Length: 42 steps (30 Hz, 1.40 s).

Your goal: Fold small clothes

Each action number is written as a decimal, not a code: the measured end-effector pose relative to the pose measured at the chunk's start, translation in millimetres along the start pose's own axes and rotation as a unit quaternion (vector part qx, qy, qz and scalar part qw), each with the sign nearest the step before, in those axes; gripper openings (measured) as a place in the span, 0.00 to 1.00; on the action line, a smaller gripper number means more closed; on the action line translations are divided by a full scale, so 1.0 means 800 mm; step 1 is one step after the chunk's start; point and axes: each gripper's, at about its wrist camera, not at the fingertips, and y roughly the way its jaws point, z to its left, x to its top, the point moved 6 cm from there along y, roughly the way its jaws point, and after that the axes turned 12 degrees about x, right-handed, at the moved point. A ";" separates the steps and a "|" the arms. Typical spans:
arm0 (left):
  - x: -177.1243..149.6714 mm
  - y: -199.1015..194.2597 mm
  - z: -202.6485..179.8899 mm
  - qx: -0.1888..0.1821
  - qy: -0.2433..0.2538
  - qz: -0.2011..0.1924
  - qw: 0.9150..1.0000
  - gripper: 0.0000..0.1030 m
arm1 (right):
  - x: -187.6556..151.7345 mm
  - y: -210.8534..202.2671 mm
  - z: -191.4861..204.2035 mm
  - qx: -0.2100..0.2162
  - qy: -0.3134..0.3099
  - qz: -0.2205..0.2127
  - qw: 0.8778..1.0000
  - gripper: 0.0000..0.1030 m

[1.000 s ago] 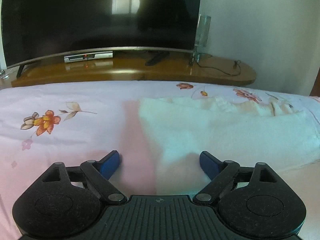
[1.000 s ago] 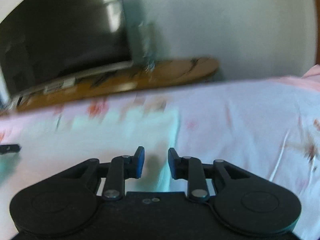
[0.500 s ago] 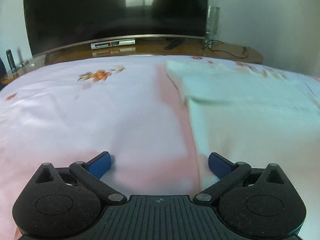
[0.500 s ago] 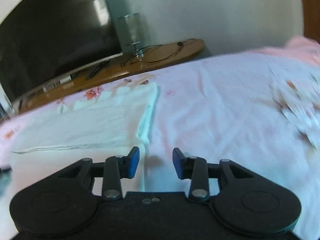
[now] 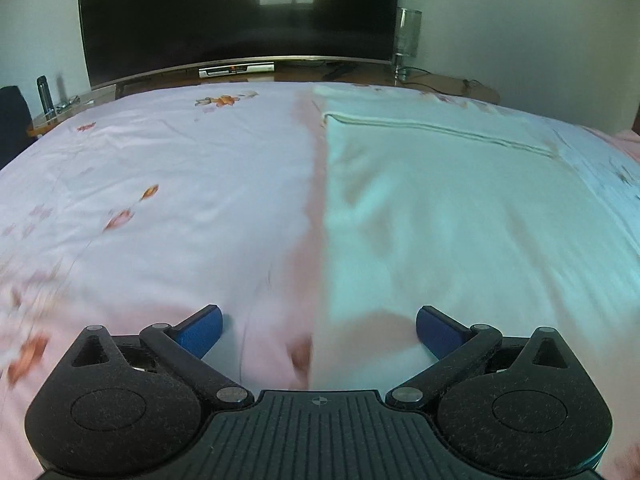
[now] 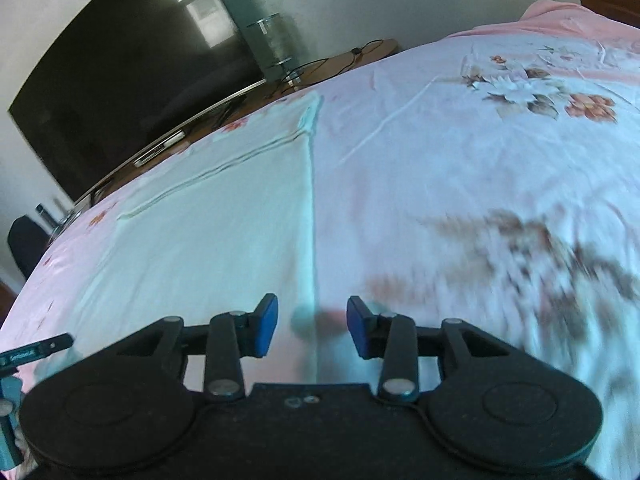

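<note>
Where jaws gape, white cloth [image 5: 440, 208] beneath

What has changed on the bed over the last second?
Both grippers drew back toward the near end of the white cloth, its side edges now between their jaws. The left gripper opened wider; the right gripper opened slightly. Neither grips anything. The cloth stayed folded flat.

Open bedsheet [image 5: 160, 184] runs from 9 to 12 o'clock in the left view, free for passage. The flat cloth [image 5: 440, 208] covers 12 to 3. Beyond 12 o'clock, the TV [image 5: 240, 12] and glass stand [image 5: 408, 36] block the way.
</note>
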 end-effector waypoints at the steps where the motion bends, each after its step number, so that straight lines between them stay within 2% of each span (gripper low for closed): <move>1: -0.008 -0.010 0.000 -0.001 0.002 -0.001 1.000 1.00 | -0.007 -0.010 0.002 0.002 -0.002 0.002 1.000 0.39; 7: -0.041 -0.053 0.008 -0.003 0.006 0.003 1.000 1.00 | -0.044 -0.053 0.005 0.007 0.003 0.003 1.000 0.41; 11: -0.062 -0.072 0.017 -0.022 -0.023 0.019 0.999 1.00 | -0.066 -0.072 0.004 0.016 0.022 0.005 1.000 0.42; 13: -0.071 -0.076 0.024 -0.036 -0.045 0.029 0.998 0.91 | -0.072 -0.080 0.001 0.022 0.041 0.004 0.999 0.42; 17: -0.077 -0.083 0.026 -0.036 -0.045 0.038 0.998 0.85 | -0.082 -0.095 -0.006 0.037 0.075 -0.006 0.997 0.42; 23: -0.078 -0.086 0.025 -0.041 -0.054 0.042 0.997 0.82 | -0.090 -0.095 -0.017 0.047 0.106 -0.009 0.993 0.44; 28: -0.083 -0.090 0.023 -0.040 -0.055 0.042 0.997 0.82 | -0.096 -0.086 -0.002 0.052 0.087 0.005 0.995 0.44; 33: -0.084 -0.092 0.024 -0.045 -0.060 0.044 0.996 0.82 | -0.097 -0.077 0.007 0.067 0.093 0.015 0.993 0.44; 35: -0.082 -0.090 0.032 -0.064 -0.089 0.048 0.993 0.82 | -0.098 -0.073 0.008 0.080 0.108 0.018 0.991 0.44; 37: -0.081 -0.085 0.043 -0.096 -0.126 0.056 0.986 0.82 | -0.097 -0.070 0.005 0.092 0.126 0.018 0.988 0.44; 39: -0.081 -0.079 0.053 -0.129 -0.163 0.067 0.976 0.82 | -0.096 -0.069 -0.001 0.101 0.142 0.016 0.985 0.44; 42: -0.081 -0.069 0.063 -0.180 -0.211 0.086 0.957 0.81 | -0.097 -0.068 -0.008 0.114 0.168 0.011 0.979 0.44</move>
